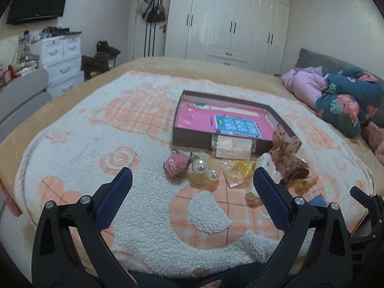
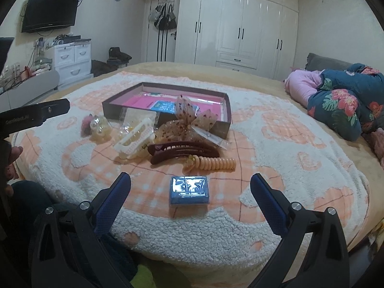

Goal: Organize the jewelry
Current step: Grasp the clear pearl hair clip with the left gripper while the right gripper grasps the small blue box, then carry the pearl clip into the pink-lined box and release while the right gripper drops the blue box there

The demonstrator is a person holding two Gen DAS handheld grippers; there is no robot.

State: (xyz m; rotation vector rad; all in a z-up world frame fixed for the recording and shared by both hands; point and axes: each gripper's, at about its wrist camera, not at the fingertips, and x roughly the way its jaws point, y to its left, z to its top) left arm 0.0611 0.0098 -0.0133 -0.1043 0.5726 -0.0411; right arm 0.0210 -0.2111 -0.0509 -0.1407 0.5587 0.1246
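A shallow brown box [image 1: 189, 141] [image 2: 120, 110] with a pink lining lies open on the bed. In front of it lie hair accessories: a pink fuzzy tie [image 1: 174, 166], pearl baubles [image 1: 204, 170] [image 2: 100, 129], a white claw clip [image 2: 134, 141], a sheer bow [image 2: 189, 117], a maroon clip [image 2: 182, 152], a peach spiral tie [image 2: 213, 164] and a small blue wrapped box [image 2: 189, 190]. My left gripper [image 1: 192, 181] is open and empty, short of the baubles. My right gripper [image 2: 190, 184] is open with the blue box between its fingers, untouched.
The items rest on a fluffy white and peach blanket [image 1: 120, 144] over a tan bed. Floral and pink bedding [image 1: 343, 103] is piled at the right. White drawers [image 1: 62, 60] and a wardrobe [image 1: 228, 19] stand beyond. The left gripper's body [image 2: 31, 117] shows at the right wrist view's left edge.
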